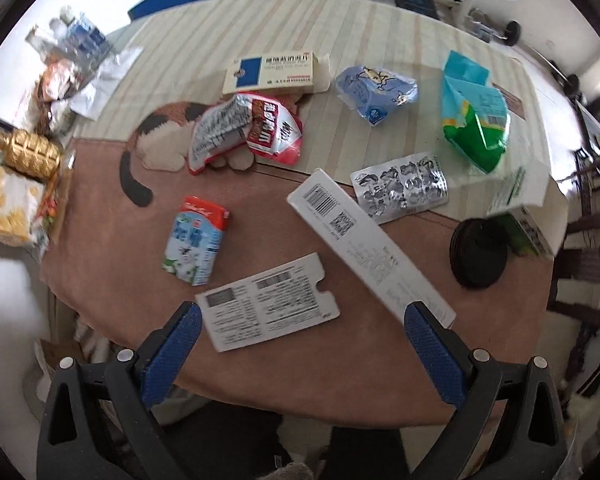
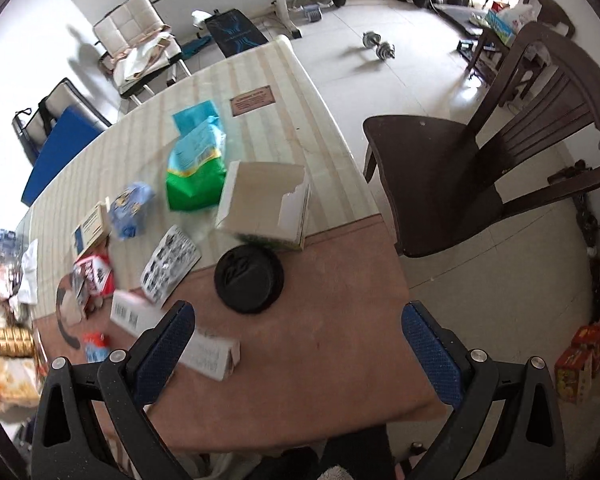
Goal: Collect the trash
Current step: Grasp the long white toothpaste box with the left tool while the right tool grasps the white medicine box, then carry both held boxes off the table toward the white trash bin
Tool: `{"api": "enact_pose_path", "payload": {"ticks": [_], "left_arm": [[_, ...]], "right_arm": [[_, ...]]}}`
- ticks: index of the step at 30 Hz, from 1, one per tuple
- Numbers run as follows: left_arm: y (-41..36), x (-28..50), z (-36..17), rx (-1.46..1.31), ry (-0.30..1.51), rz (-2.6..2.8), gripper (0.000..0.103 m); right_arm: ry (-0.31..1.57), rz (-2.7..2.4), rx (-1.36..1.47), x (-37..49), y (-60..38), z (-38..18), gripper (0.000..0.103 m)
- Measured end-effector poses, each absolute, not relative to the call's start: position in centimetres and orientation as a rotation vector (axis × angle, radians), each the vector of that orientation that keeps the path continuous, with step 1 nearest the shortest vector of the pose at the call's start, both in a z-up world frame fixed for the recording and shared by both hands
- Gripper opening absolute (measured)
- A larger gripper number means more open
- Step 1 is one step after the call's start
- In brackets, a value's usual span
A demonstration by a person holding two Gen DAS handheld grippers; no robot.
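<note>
Trash lies scattered on the table [image 1: 360, 344]. In the left wrist view I see a flat white card [image 1: 268, 306], a long white box [image 1: 370, 246], a small milk carton [image 1: 196, 240], a red snack wrapper [image 1: 248, 130], a foil blister sheet [image 1: 400, 188], a blue wrapper [image 1: 376, 90], a green-blue bag [image 1: 474, 114], a medicine box [image 1: 276, 72] and a black lid [image 1: 478, 252]. My left gripper [image 1: 300, 322] is open above the card. My right gripper [image 2: 298, 326] is open, just before the black lid [image 2: 249, 279] and beside the long box [image 2: 172, 336]. An open cardboard box [image 2: 264, 204] stands behind the lid.
A dark wooden chair [image 2: 480, 168] stands at the table's right side. Food packets and a gold bottle [image 1: 24, 152] crowd the table's left edge. Red boxes [image 2: 580, 360] sit on the floor at right. Gym weights and a bench stand at the back of the room.
</note>
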State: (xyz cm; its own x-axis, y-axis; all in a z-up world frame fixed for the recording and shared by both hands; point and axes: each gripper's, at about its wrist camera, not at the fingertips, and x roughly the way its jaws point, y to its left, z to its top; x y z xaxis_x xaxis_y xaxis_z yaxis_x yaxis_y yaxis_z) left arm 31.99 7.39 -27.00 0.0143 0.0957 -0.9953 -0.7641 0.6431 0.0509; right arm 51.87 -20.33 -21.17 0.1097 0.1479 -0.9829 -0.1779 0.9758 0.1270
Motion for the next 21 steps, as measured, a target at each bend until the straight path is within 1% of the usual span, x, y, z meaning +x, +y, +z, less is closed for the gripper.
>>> {"api": "enact_pose_path", "payload": {"ticks": [4, 8, 10, 11, 12, 13, 15, 16, 19, 21], "left_arm": [[8.9, 35.5, -32.1, -0.872, 1.471, 0.808, 0.103], [9.5, 36.2, -35.7, -1.102, 1.482, 0.857, 0.103], [9.4, 36.3, -37.0, -1.168, 1.480, 0.876, 0.094], [9.2, 36.5, -37.5, -1.174, 1.492, 0.884, 0.078], [8.9, 36.7, -37.9, -1.160, 1.516, 0.889, 0.066], [8.5, 36.8, -38.0, -1.127, 1.536, 0.893, 0.064], [7.4, 37.1, -37.5, -1.003, 1.558, 0.879, 0.052], [6.7, 37.2, -37.0, -0.935, 1.565, 0.851, 0.052], [3.7, 37.3, -35.8, -0.698, 1.611, 0.739, 0.052], [1.6, 36.7, -35.1, -0.574, 1.638, 0.677, 0.052]], "right_arm": [[1.541, 0.202, -0.012, 58.3, -18.4, -26.6, 0.103], [1.639, 0.228, 0.023, 60.6, -15.4, -30.6, 0.103], [1.671, 0.249, 0.007, 60.6, -14.0, -31.7, 0.103], [1.680, 0.256, -0.006, 60.3, -13.4, -31.9, 0.103], [1.688, 0.263, -0.026, 60.0, -12.8, -32.2, 0.103], [1.697, 0.268, -0.057, 59.9, -12.0, -32.7, 0.103], [1.697, 0.276, -0.133, 59.7, -10.7, -33.7, 0.103], [1.698, 0.295, -0.152, 59.6, -10.4, -34.0, 0.103], [1.674, 0.366, -0.195, 59.2, -10.7, -34.0, 0.095], [1.666, 0.422, -0.253, 58.8, -11.3, -33.6, 0.093]]}}
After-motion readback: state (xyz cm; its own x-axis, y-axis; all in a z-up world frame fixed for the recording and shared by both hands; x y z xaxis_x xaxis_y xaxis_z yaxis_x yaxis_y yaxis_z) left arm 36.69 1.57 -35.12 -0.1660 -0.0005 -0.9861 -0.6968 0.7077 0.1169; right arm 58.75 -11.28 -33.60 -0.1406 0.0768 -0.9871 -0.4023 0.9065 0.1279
